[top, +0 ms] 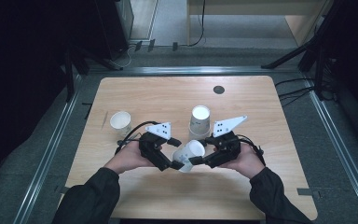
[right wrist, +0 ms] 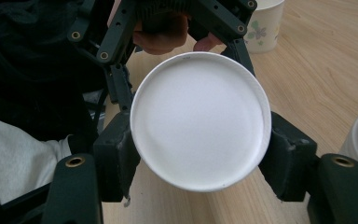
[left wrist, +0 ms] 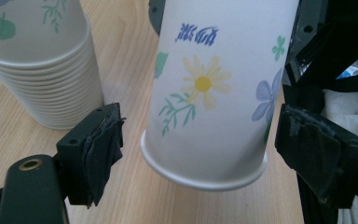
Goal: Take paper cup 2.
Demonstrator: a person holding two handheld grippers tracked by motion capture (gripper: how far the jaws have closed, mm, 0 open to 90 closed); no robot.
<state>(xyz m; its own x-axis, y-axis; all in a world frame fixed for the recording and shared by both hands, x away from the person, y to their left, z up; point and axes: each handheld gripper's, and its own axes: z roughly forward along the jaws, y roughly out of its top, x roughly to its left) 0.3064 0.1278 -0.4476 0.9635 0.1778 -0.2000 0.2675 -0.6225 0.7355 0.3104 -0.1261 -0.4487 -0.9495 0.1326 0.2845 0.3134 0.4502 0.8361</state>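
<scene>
Left tool [top: 175, 153] agape — right tool [top: 200, 150] clamped

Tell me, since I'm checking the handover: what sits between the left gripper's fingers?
The flowered paper cup, rim toward the camera in the left gripper view, with gaps to both fingers. The right gripper grips its base end.

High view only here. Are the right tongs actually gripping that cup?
Observer: Yes. In the right gripper view the right tongs press both sides of the cup at its base end.
Operator: Left tongs shut on it too?
Observer: No. The left tongs straddle its rim end, with a gap at the left pad.
Operator: Cup plain?
Observer: No, it has a flower print, like the stack beside it.
</scene>
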